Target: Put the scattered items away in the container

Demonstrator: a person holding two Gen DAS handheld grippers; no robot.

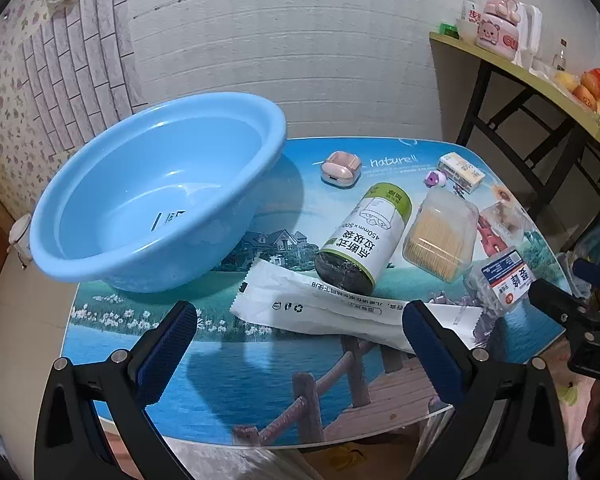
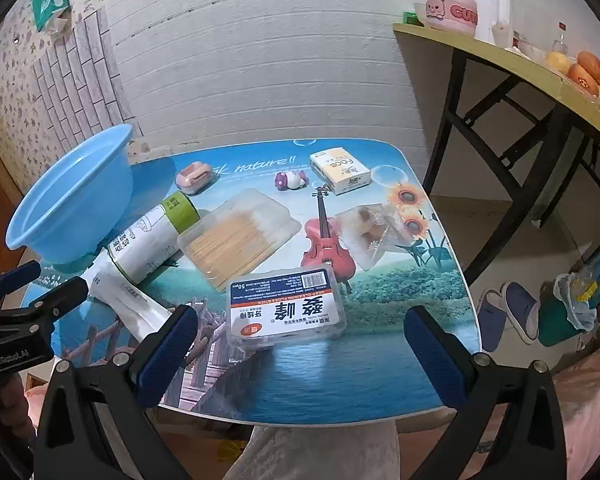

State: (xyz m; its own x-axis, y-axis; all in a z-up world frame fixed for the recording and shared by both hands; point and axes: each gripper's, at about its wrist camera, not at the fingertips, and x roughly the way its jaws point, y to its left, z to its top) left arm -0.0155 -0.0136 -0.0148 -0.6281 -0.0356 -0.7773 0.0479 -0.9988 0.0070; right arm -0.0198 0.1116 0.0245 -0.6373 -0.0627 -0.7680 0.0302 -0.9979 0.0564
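Left wrist view: round light-blue plastic basin [image 1: 156,192] at the table's [image 1: 260,380] left, empty; then green-and-white trash-bag roll [image 1: 364,236] lying across a flat white packet [image 1: 340,308], clear toothpick box [image 1: 440,236] just right. Left gripper [image 1: 300,344] spread fully, holding nothing. Right gripper [image 2: 300,348] likewise wide, empty, above the clear floss-pick box [image 2: 286,306].

Light blue basin [image 1: 156,184] on a table [image 2: 340,380] printed with lake, violin, sunflowers.

My view: an empty, round light-blue plastic basin [image 1: 156,196] tilts at the table's left; toothpick box [image 2: 240,234], floss-pick box [image 2: 286,306], bag roll [image 1: 364,236] lie scattered beside it.
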